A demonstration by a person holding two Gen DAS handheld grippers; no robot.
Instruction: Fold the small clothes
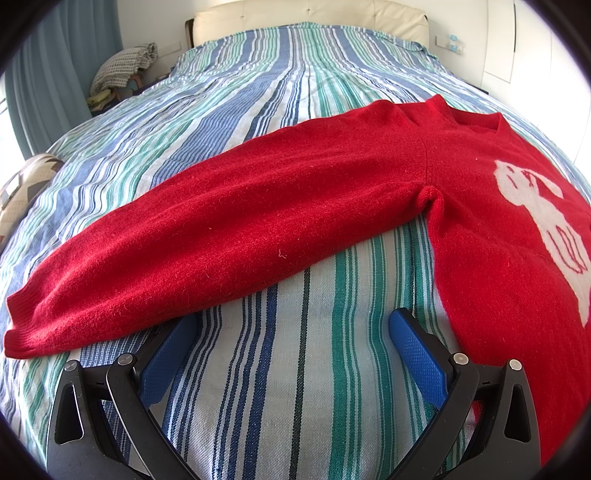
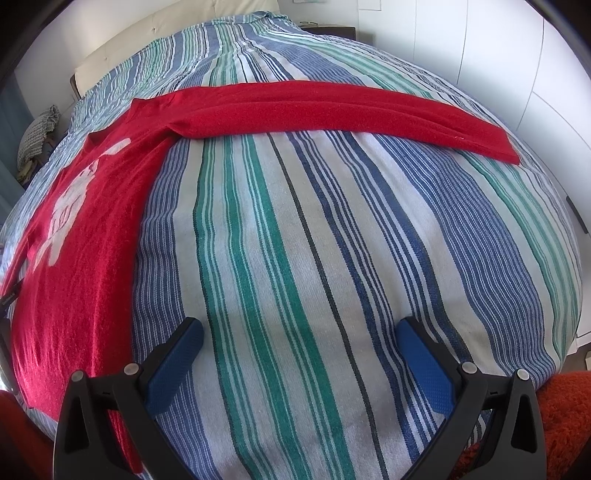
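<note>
A red knit sweater (image 1: 295,206) with a white figure on its chest lies flat on the striped bedspread (image 1: 295,387), sleeves spread out. In the left wrist view one sleeve runs left to its cuff (image 1: 22,325), and the body lies at the right. My left gripper (image 1: 291,325) is open and empty, just below that sleeve, over bare bedspread. In the right wrist view the sweater body (image 2: 74,258) is at the left and the other sleeve (image 2: 332,107) stretches right across the bed. My right gripper (image 2: 299,332) is open and empty over the bedspread (image 2: 295,240), right of the body.
A cream headboard (image 1: 310,18) stands at the bed's far end. A pile of patterned cloth (image 1: 122,66) sits on a stand at the far left. White wardrobe doors (image 2: 498,55) run along the right. An orange rug (image 2: 569,417) lies beside the bed's near right corner.
</note>
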